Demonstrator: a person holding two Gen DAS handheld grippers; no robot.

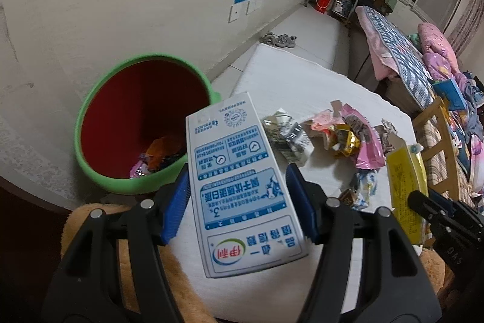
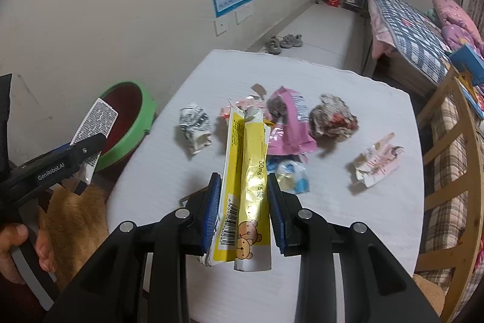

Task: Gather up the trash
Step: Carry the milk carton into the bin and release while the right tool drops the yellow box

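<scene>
My left gripper (image 1: pixel 237 199) is shut on a white and blue milk carton (image 1: pixel 239 186), held above the table edge beside the green bin (image 1: pixel 90 99) with a red inside, which holds some wrappers. The carton (image 2: pixel 95 123) and left gripper (image 2: pixel 86 156) also show in the right wrist view, next to the bin (image 2: pixel 142 126). My right gripper (image 2: pixel 243 202) is shut on a flattened yellow box (image 2: pixel 245 171) above the white table (image 2: pixel 332 74). The yellow box (image 1: pixel 405 180) shows at the right of the left wrist view.
Loose trash lies on the table: a crumpled grey carton (image 2: pixel 195 126), a pink wrapper (image 2: pixel 287 123), a crumpled paper ball (image 2: pixel 332 117), a blue wrapper (image 2: pixel 290 174) and a pale wrapper (image 2: pixel 376 161). A wooden chair (image 2: pixel 447 171) stands at the right, a bed (image 2: pixel 405 29) behind.
</scene>
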